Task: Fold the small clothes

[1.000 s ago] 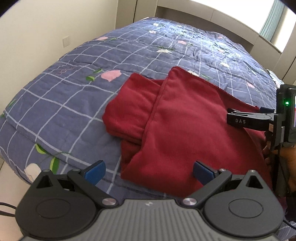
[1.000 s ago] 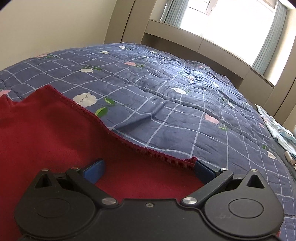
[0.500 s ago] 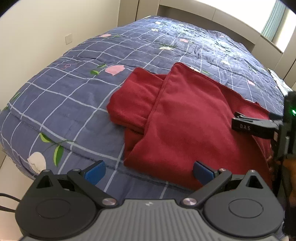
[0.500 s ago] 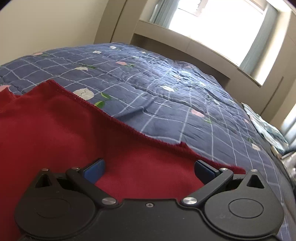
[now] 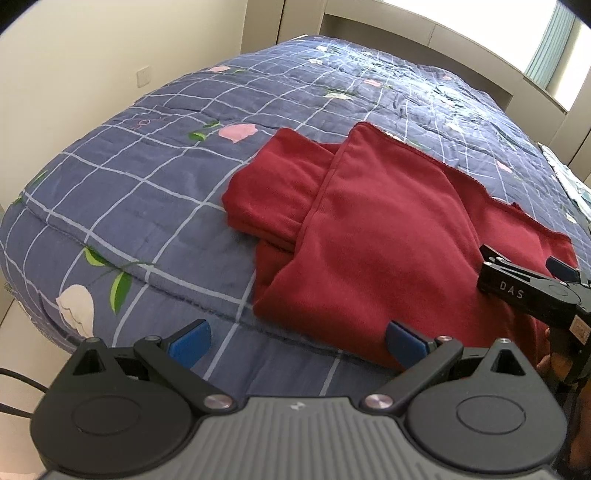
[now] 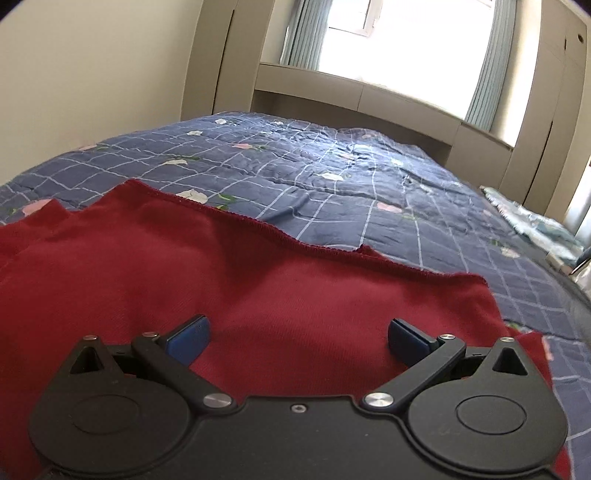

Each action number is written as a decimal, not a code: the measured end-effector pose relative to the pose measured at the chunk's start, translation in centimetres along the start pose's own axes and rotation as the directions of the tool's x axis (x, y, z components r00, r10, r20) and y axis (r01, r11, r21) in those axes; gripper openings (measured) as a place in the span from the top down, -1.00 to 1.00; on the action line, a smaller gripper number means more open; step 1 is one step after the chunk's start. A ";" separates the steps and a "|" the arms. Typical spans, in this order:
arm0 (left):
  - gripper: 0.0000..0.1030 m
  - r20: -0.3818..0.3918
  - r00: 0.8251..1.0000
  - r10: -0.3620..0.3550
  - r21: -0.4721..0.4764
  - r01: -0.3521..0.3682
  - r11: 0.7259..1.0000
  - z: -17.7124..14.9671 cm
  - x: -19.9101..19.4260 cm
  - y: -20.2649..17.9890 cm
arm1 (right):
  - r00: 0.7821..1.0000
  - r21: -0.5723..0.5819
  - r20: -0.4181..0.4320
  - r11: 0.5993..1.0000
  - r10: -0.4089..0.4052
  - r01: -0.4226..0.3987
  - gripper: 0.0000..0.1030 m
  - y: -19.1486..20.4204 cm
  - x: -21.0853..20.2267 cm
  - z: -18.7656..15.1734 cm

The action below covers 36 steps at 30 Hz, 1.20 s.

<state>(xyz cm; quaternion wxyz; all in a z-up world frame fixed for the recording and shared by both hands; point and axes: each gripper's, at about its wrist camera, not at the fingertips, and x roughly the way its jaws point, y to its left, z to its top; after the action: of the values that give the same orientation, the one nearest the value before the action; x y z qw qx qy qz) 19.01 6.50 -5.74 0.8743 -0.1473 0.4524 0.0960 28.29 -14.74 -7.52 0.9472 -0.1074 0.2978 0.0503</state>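
Bright daylight from the blown-out window; fisheye-bent edges, dark corners.

Around my workspace: bed, wall, window.
I see a blue checked quilt with flowers covering the bed, a cream wall alongside, curtains framing a bright window.

Red garment lies folded on the blue checked floral quilt of the bed, one layer overlapping another at left. Left gripper, jaws wide apart, hangs above the near garment edge. Right gripper sits over the garment's right side.
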 end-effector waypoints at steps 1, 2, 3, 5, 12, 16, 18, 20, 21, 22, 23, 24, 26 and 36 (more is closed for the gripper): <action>-0.99 -0.001 1.000 0.003 0.000 -0.003 1.000 0.0 0.0 0.0 | 1.000 0.014 -0.001 1.000 0.011 -0.011 -0.99 -0.2 0.1 -0.1; -0.99 -0.002 1.000 0.005 0.001 -0.005 1.000 0.0 0.1 -0.1 | 1.000 0.028 0.000 0.999 0.021 -0.021 -0.99 -0.5 0.2 -0.1; -0.99 -0.002 1.000 0.006 0.002 -0.006 1.000 0.0 0.1 -0.1 | 1.000 0.036 -0.001 0.999 0.028 -0.027 -0.99 -0.6 0.2 -0.2; -0.99 -0.003 1.000 0.010 0.004 -0.010 1.000 0.0 0.2 -0.2 | 0.999 0.048 -0.002 0.998 0.036 -0.036 -0.99 -0.8 0.3 -0.2; -0.99 -0.006 1.000 0.015 0.000 -0.015 1.000 -0.2 0.3 -0.1 | 1.000 0.040 0.007 0.999 0.028 -0.028 -0.99 -0.6 0.1 -0.3; -0.99 -0.004 1.000 0.013 -0.002 -0.013 1.000 -0.2 0.2 -0.1 | 1.000 0.037 0.010 0.999 0.023 -0.023 -0.99 -0.5 0.1 -0.4; -0.99 -0.002 1.000 0.008 -0.009 -0.008 1.000 -0.2 0.0 0.0 | 1.000 0.036 0.012 0.999 0.019 -0.020 -0.99 -0.4 0.0 -0.4; -0.99 -0.001 1.000 0.003 -0.020 -0.003 1.000 -0.3 -0.2 0.3 | 1.000 0.033 0.014 0.999 0.014 -0.014 -0.99 -0.3 -0.1 -0.5; -0.99 0.001 1.000 0.000 -0.027 0.000 1.000 -0.4 -0.3 0.4 | 1.000 0.032 0.015 0.999 0.011 -0.011 -0.99 -0.3 -0.2 -0.5; -0.99 0.003 1.000 -0.001 -0.034 0.002 0.999 -0.4 -0.4 0.5 | 1.000 0.030 0.016 1.000 0.007 -0.008 -0.99 -0.3 -0.3 -0.5; -0.99 0.005 1.000 -0.002 -0.039 0.002 0.999 -0.5 -0.6 0.6 | 1.000 0.028 0.018 1.000 0.003 -0.003 -0.99 -0.2 -0.4 -0.6; -0.99 0.007 1.000 -0.003 -0.043 0.003 0.999 -0.5 -0.7 0.7 | 1.000 0.027 0.020 1.000 -0.001 0.000 -0.99 -0.1 -0.5 -0.7; -0.99 0.015 1.000 -0.007 -0.051 0.008 0.999 -0.7 -1.1 0.9 | 1.000 0.028 0.023 1.000 -0.006 0.005 -0.99 0.0 -0.8 -0.9; -0.99 0.024 1.000 -0.012 -0.066 0.014 0.998 -1.5 -2.0 1.3 | 0.995 -0.020 0.079 0.998 -0.060 0.061 -0.99 1.3 -3.0 -2.5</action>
<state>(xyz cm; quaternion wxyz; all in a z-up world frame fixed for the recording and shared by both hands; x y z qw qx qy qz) 16.34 7.15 -5.18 0.8747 -0.1780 0.4379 0.1070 24.27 -14.16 -8.05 0.9579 -0.1251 0.2566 0.0292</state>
